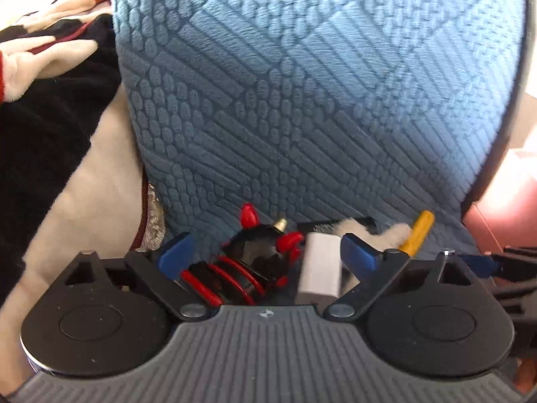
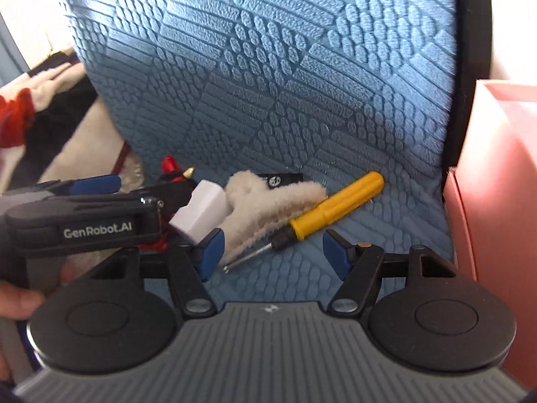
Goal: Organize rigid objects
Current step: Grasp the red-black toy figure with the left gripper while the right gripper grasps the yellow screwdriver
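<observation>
Two grippers face one small pile at the near edge of the blue cushion (image 2: 268,67), and the yellow screwdriver (image 2: 335,205) is yours on the right. Its long axis runs diagonally: handle up toward the cushion's right edge, metal tip down toward your right gripper (image 2: 268,255), whose jaws stand spread with nothing pinched, the shaft's tip just inside the left finger. Your left gripper (image 1: 265,252) is also spread, bracketing the red-and-black tool (image 1: 255,258) and white block (image 1: 319,268) without pressing either. I'd turn the right wrist to cross the handle.
</observation>
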Action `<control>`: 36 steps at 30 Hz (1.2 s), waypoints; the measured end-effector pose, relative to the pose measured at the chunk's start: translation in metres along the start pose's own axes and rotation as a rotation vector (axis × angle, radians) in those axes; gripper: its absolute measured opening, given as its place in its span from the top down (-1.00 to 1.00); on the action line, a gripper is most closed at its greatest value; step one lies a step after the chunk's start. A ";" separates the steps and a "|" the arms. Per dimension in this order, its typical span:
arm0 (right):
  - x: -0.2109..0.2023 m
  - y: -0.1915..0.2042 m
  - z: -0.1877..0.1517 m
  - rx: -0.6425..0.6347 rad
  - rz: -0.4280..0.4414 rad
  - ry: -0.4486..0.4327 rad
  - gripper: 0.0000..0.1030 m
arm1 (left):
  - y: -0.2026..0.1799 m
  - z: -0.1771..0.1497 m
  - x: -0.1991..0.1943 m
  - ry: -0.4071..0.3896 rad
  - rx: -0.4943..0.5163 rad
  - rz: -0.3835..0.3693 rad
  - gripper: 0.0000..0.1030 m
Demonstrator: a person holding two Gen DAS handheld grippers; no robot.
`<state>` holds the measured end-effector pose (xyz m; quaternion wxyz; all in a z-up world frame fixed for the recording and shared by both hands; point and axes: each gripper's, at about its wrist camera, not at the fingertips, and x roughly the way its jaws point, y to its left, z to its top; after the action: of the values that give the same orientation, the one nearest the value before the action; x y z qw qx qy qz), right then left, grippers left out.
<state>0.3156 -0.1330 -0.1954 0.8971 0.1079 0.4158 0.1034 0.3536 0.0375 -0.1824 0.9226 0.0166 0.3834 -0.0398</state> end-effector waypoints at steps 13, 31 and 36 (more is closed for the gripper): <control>0.032 0.024 0.008 -0.085 -0.073 0.012 -0.28 | 0.017 0.001 0.025 0.040 -0.012 -0.014 -0.80; 0.041 0.013 0.004 -0.112 -0.163 0.061 -0.22 | 0.039 -0.003 0.056 0.054 -0.095 -0.136 -0.82; 0.040 0.018 -0.003 -0.204 -0.182 0.068 0.10 | 0.048 -0.006 0.061 0.066 -0.148 -0.138 -0.80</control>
<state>0.3366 -0.1041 -0.2215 0.8944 -0.0257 0.4414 0.0671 0.3963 0.0820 -0.2295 0.9032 -0.0764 0.4159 -0.0742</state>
